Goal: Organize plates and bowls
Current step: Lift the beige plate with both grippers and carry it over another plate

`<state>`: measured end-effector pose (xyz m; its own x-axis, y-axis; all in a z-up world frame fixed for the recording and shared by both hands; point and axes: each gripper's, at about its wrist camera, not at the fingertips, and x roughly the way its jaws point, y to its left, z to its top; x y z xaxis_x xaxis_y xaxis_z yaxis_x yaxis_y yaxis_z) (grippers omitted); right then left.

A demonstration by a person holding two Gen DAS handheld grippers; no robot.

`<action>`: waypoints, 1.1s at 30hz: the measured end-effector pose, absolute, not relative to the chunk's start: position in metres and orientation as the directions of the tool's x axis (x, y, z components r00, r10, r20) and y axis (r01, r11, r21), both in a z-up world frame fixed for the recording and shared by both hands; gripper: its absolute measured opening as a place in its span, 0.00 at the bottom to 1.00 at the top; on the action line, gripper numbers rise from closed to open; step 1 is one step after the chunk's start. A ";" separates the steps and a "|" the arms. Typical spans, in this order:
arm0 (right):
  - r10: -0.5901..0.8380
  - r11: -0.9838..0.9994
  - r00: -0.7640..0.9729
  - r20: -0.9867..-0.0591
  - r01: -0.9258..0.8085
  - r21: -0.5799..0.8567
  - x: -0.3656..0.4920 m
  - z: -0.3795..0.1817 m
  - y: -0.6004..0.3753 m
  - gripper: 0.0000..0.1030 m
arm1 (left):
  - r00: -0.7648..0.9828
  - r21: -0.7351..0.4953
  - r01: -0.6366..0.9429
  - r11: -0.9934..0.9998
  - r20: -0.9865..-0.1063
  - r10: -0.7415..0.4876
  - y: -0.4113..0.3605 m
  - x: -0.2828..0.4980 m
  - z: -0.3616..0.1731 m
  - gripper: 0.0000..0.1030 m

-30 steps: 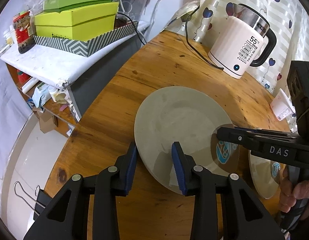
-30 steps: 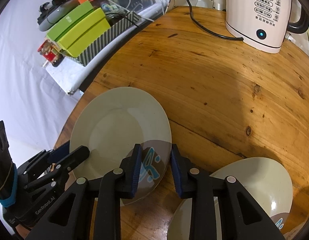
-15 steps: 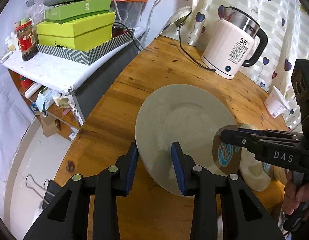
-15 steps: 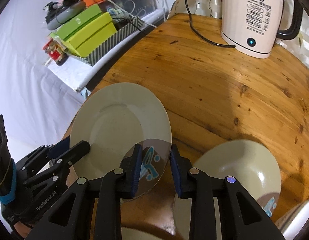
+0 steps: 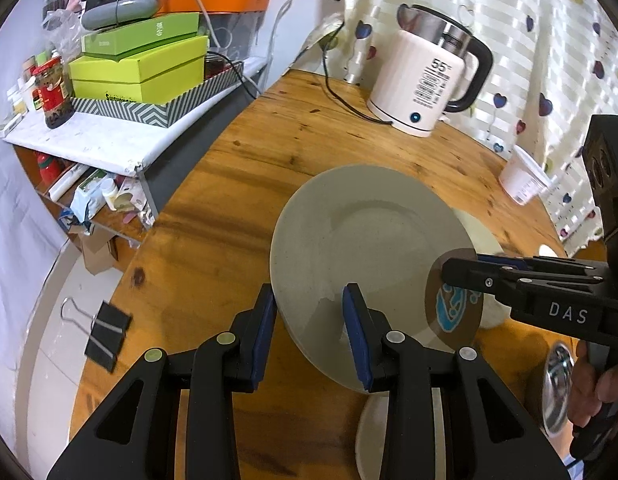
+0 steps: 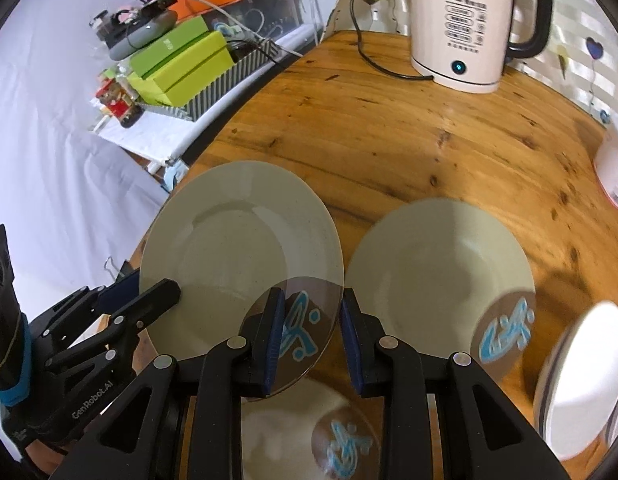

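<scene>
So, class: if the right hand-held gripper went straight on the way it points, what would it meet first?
The plate: its patterned rim already sits between the right hand-held gripper's fingers. Beyond it lies bare table, though depth is hard to judge.

A home dining corner, probably: an electric kettle (image 5: 425, 84) is sitting on a round wooden table (image 5: 237, 216), heart-print curtains (image 5: 549, 40) hanging behind.

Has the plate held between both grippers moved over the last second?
Yes. The plate has risen off the table; a second plate now shows beneath it.
</scene>
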<state>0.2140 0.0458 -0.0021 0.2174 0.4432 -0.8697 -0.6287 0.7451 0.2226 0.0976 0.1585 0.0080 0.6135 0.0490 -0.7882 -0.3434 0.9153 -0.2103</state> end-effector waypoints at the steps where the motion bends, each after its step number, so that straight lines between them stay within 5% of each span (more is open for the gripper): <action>1: 0.443 0.748 0.219 -0.869 -0.624 0.224 0.209 -0.002 0.041 0.26 | 0.614 -0.210 -0.340 0.917 -0.788 0.047 0.155 0.095 0.008 0.35; 33: 0.413 0.795 0.205 -0.888 -0.557 0.241 0.139 -0.031 -0.032 0.26 | 0.539 -0.168 -0.278 0.946 -0.842 0.009 0.085 0.045 -0.013 0.35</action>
